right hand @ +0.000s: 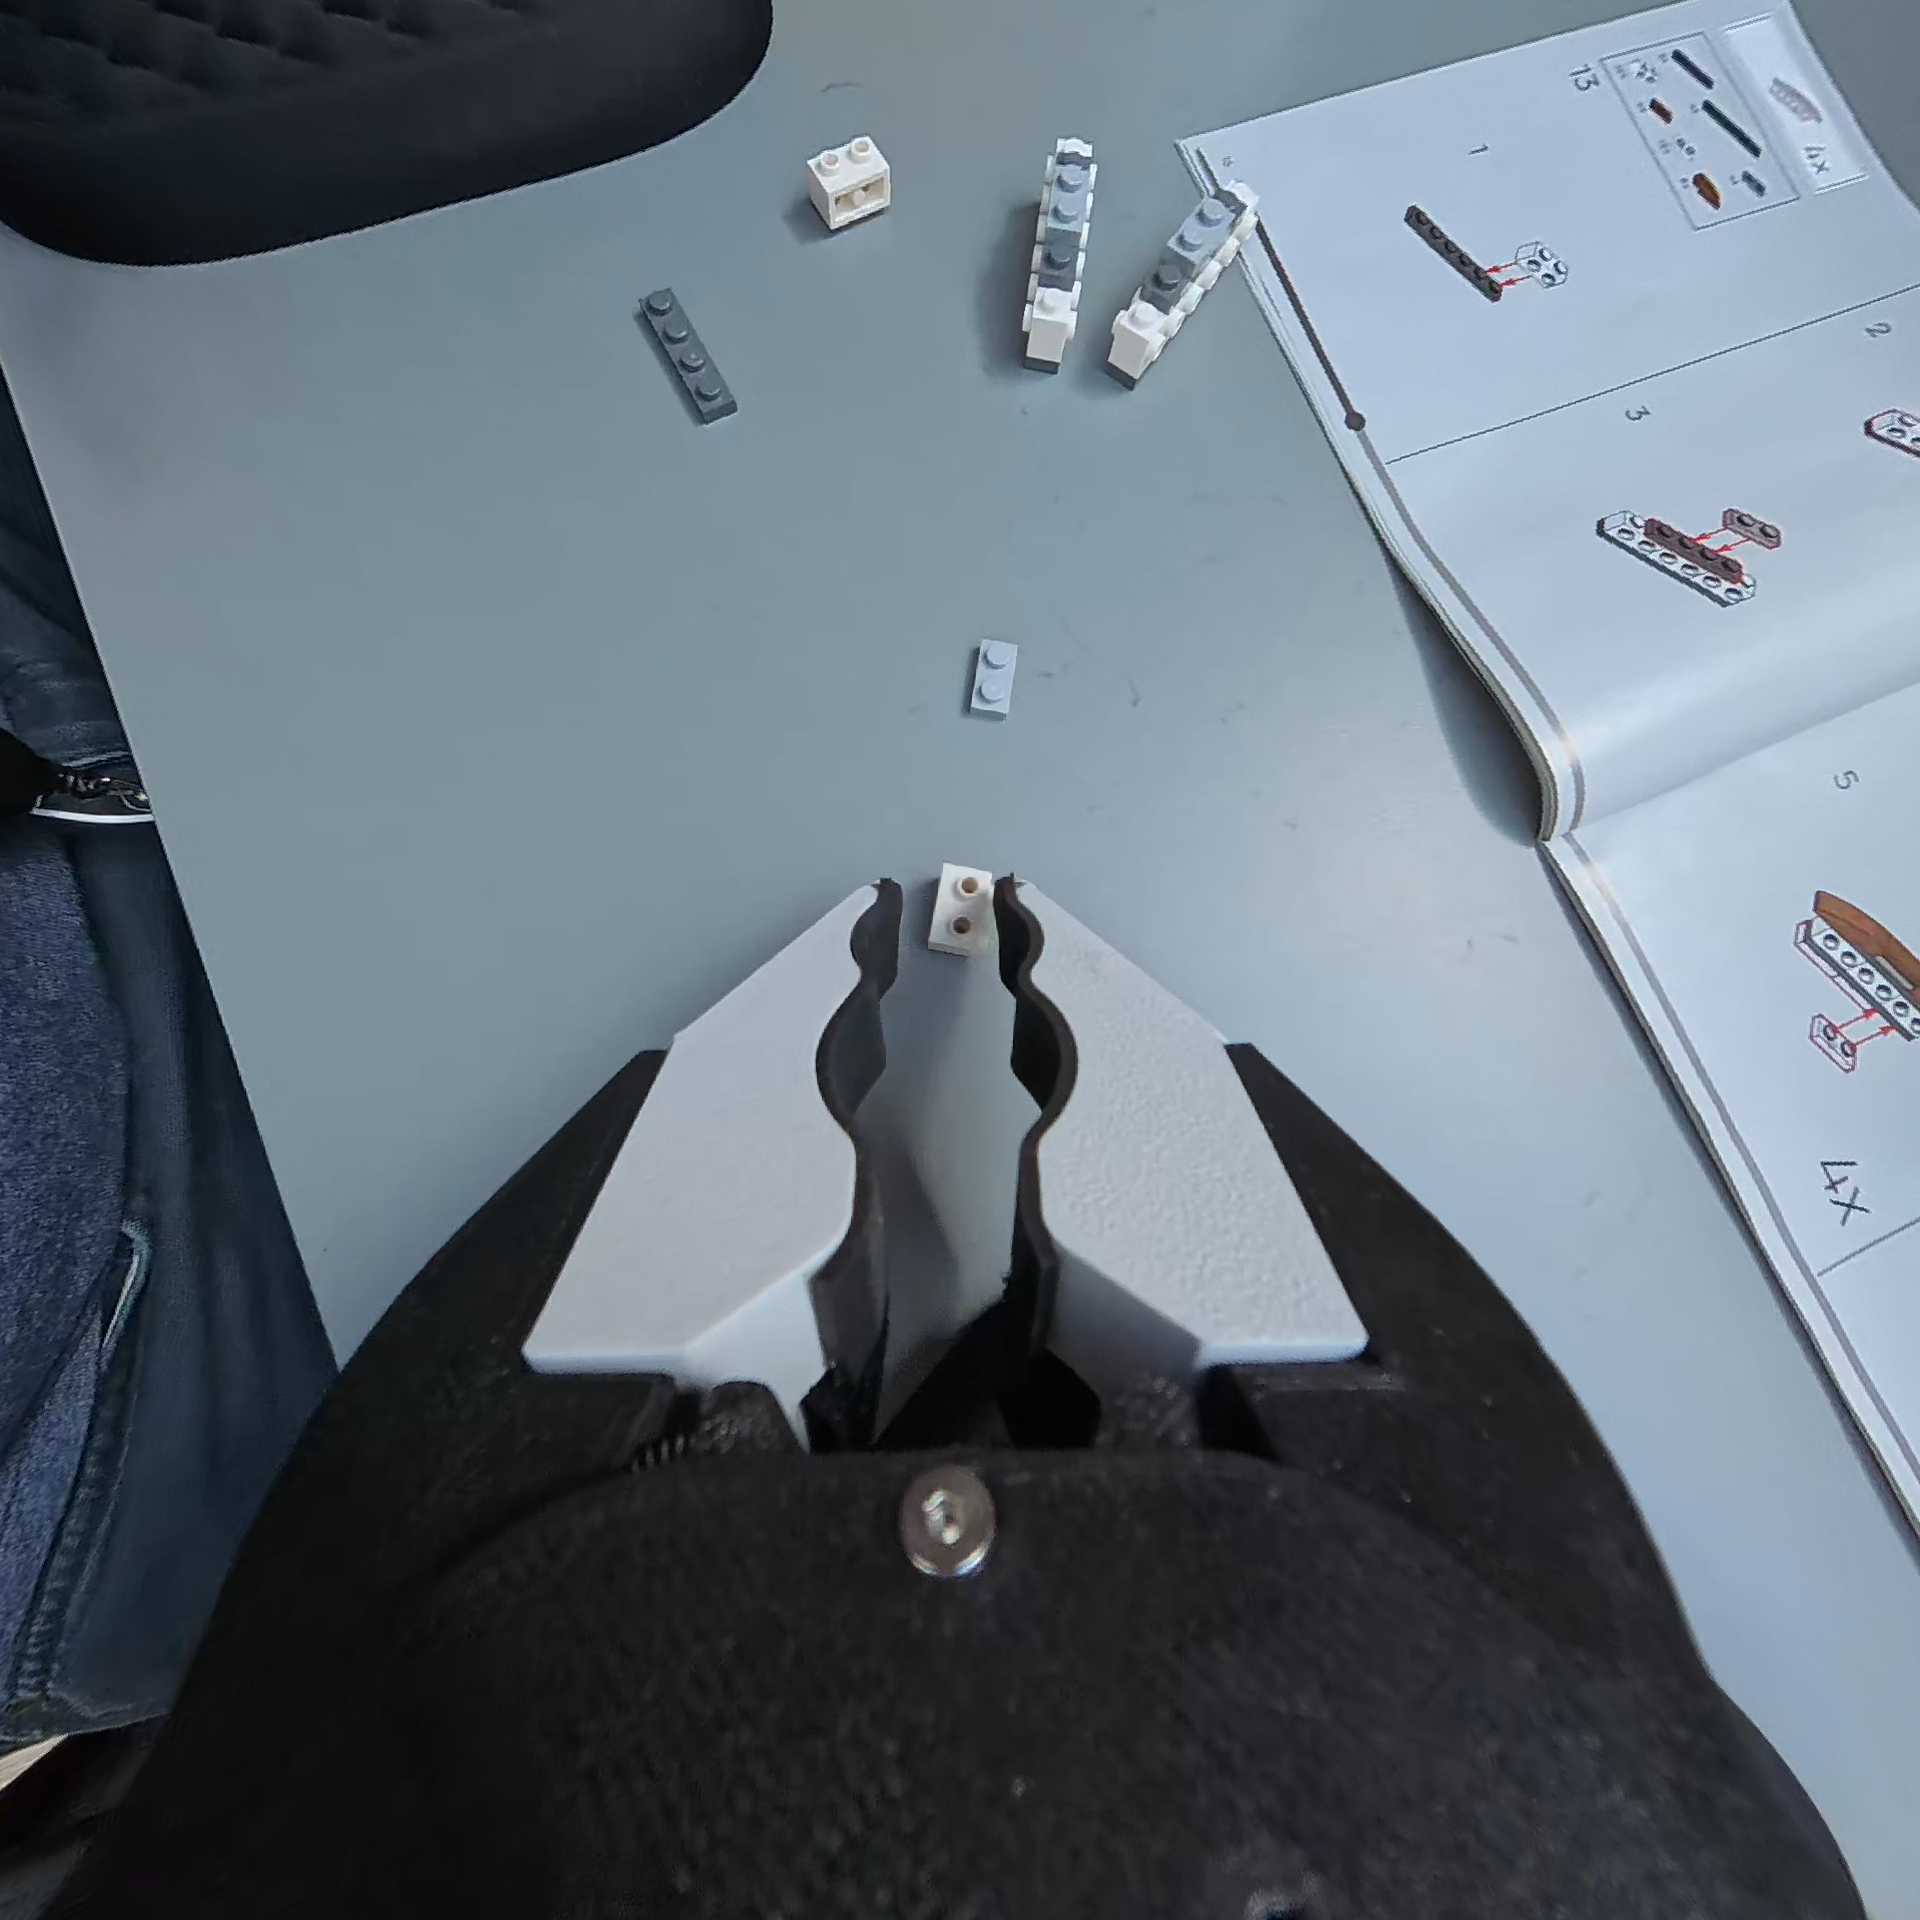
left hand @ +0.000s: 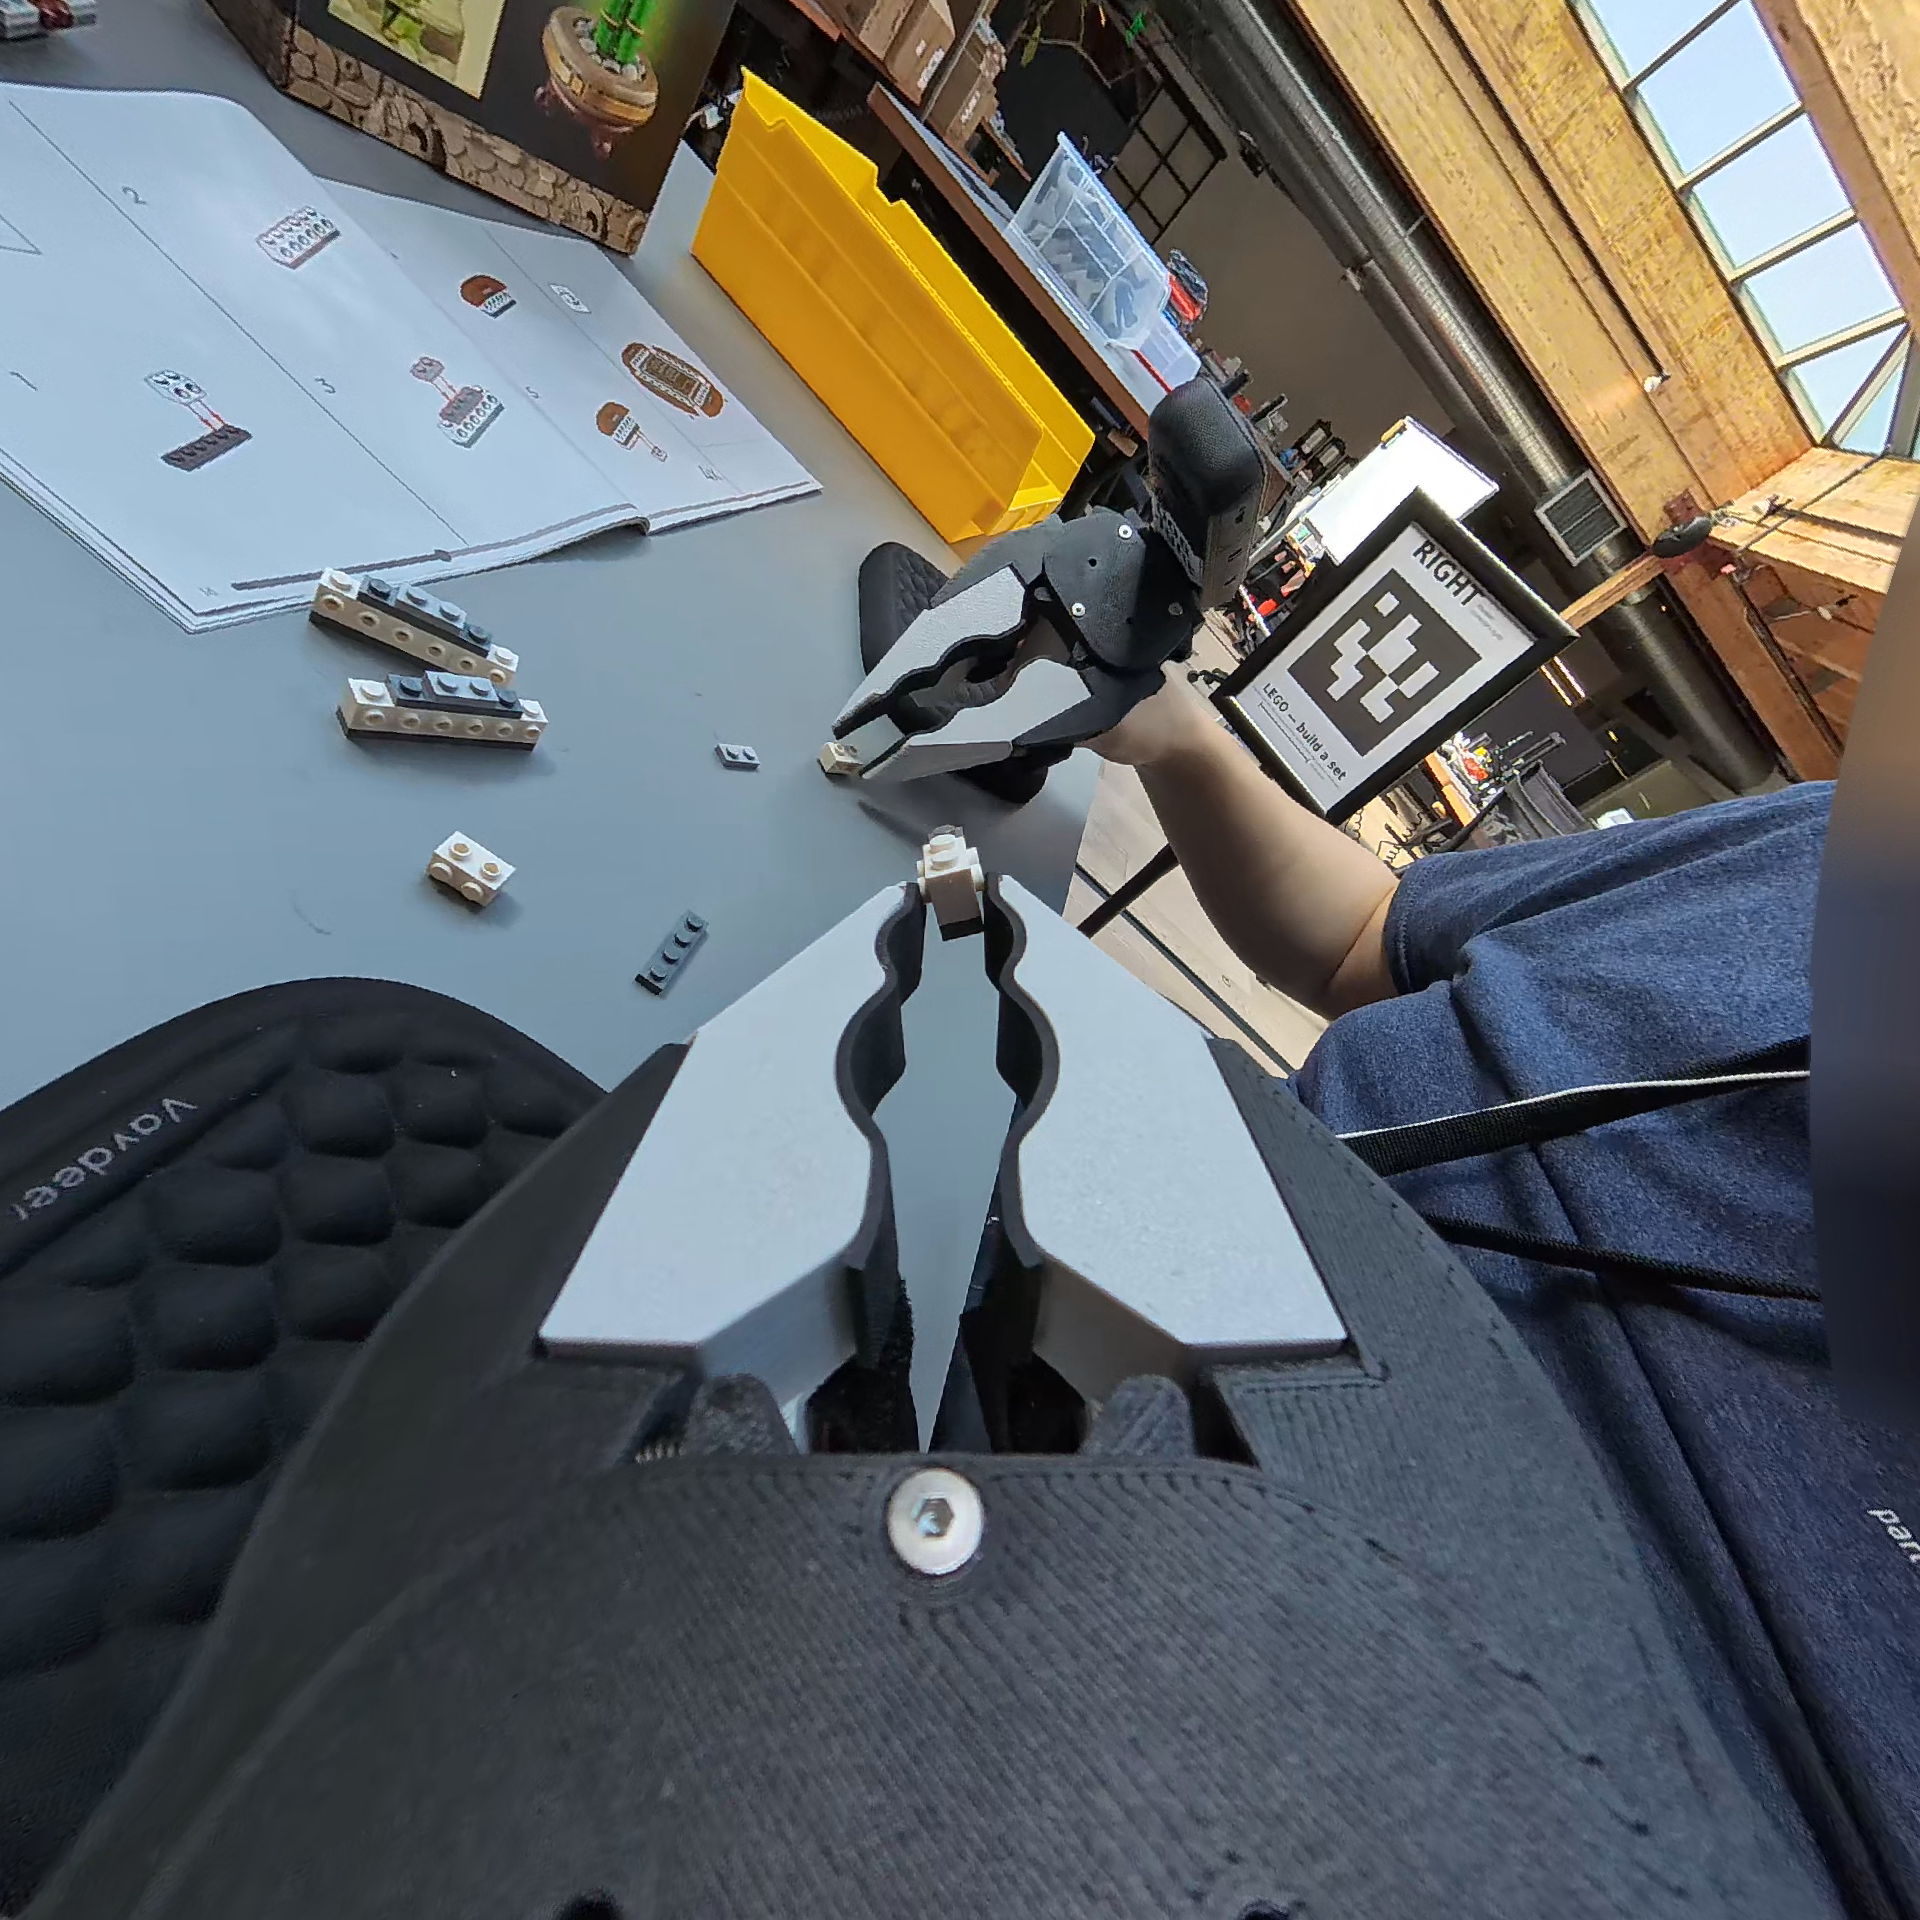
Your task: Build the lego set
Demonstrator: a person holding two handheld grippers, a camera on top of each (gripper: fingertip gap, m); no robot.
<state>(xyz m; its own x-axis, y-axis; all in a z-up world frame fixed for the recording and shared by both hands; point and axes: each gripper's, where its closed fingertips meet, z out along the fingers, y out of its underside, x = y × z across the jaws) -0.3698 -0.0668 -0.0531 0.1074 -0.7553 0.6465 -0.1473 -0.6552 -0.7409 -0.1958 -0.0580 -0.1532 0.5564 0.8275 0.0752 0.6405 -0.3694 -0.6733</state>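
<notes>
My left gripper (left hand: 951, 902) is shut on a small white brick with a black plate under it (left hand: 951, 883), held above the grey table (left hand: 208, 831). My right gripper (right hand: 943, 902) is open and low on the table, with a white two-stud brick (right hand: 958, 909) between its jaws, touching the right finger (right hand: 1143, 1143) with a gap on the left. The right gripper also shows in the left wrist view (left hand: 854, 750). Two long white, grey and black assemblies (right hand: 1060, 260) (right hand: 1174, 281) lie farther ahead, also seen in the left wrist view (left hand: 416, 623) (left hand: 447, 707).
Loose parts lie on the table: a white brick (right hand: 849, 182), a dark grey four-stud plate (right hand: 688, 355) and a light grey two-stud plate (right hand: 994, 678). The open instruction booklet (right hand: 1662, 520) lies at right. There is also a black cushioned pad (left hand: 208, 1195), a yellow bin (left hand: 883, 312) and the set's box (left hand: 468, 104). Spacing between my two grippers at the tips: around 20 cm.
</notes>
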